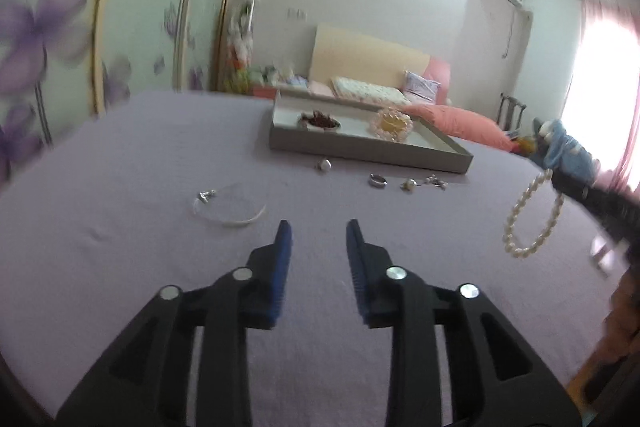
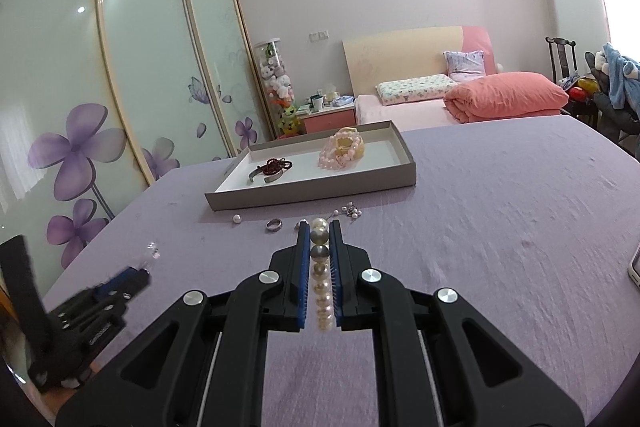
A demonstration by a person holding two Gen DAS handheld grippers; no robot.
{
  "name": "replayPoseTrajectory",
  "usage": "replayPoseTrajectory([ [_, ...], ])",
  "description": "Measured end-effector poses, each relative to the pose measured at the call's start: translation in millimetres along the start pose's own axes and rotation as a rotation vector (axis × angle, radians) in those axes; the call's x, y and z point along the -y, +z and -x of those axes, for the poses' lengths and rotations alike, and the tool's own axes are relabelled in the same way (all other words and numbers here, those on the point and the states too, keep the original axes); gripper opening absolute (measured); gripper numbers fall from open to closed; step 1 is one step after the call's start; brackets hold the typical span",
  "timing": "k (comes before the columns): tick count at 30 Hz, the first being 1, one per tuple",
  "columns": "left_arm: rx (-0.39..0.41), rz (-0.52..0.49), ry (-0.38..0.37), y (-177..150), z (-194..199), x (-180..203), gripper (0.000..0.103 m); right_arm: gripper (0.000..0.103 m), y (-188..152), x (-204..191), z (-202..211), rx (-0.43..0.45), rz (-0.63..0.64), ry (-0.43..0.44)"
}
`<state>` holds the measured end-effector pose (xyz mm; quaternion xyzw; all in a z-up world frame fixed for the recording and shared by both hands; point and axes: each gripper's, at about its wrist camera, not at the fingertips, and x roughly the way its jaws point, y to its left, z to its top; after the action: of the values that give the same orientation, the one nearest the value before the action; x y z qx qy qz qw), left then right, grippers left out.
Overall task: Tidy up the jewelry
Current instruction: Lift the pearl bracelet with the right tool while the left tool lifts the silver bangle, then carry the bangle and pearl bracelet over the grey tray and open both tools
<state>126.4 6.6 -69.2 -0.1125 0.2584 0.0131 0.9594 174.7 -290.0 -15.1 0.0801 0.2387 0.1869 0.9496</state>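
Your right gripper (image 2: 319, 223) is clamped on the pearl bracelet (image 2: 320, 255), whose beads run in a line between the blue pads while the loop hangs below the fingers, clear of the purple cloth (image 2: 500, 227). Your left gripper (image 1: 319, 227) has its jaws apart with nothing between them. The thin clear bangle (image 1: 228, 209) lies just ahead of it and a little to its left. Further ahead lie a silver ring (image 1: 377, 181) and small loose pieces, and beyond them the grey tray (image 1: 360, 149) holding a pink bead bracelet (image 1: 394, 125) and dark red beads (image 1: 318, 119).
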Motion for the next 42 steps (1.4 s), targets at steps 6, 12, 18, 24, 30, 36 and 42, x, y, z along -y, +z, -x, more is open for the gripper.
replayPoseTrajectory([
  [6,-0.047,0.055,0.07,26.9,-5.0,-30.8,0.084,0.01,3.0,-1.2,-4.6,-0.006,0.0,0.009],
  [12,-0.276,-0.074,0.192,39.7,-66.5,-36.6,0.091,0.01,2.5,-2.4,-8.7,-0.018,-0.01,0.023],
  [18,-0.414,-0.108,0.223,36.6,-100.9,-36.5,0.099,0.01,5.6,3.1,-6.1,-0.009,-0.019,0.012],
  [24,-0.377,-0.092,0.223,37.3,-91.1,-41.0,0.071,0.01,5.1,4.7,-5.5,-0.006,-0.031,0.011],
  [30,-0.355,-0.057,0.199,37.8,-80.6,-40.3,0.07,0.01,5.5,3.9,-1.1,0.005,-0.034,0.017],
  [36,-0.268,-0.059,0.186,36.5,-51.6,-31.8,0.07,0.01,6.2,2.3,0.5,0.011,-0.029,0.017],
  [42,-0.179,-0.037,0.136,32.9,-16.8,-20.2,0.07,0.01,6.3,0.9,1.5,0.017,-0.025,0.017],
])
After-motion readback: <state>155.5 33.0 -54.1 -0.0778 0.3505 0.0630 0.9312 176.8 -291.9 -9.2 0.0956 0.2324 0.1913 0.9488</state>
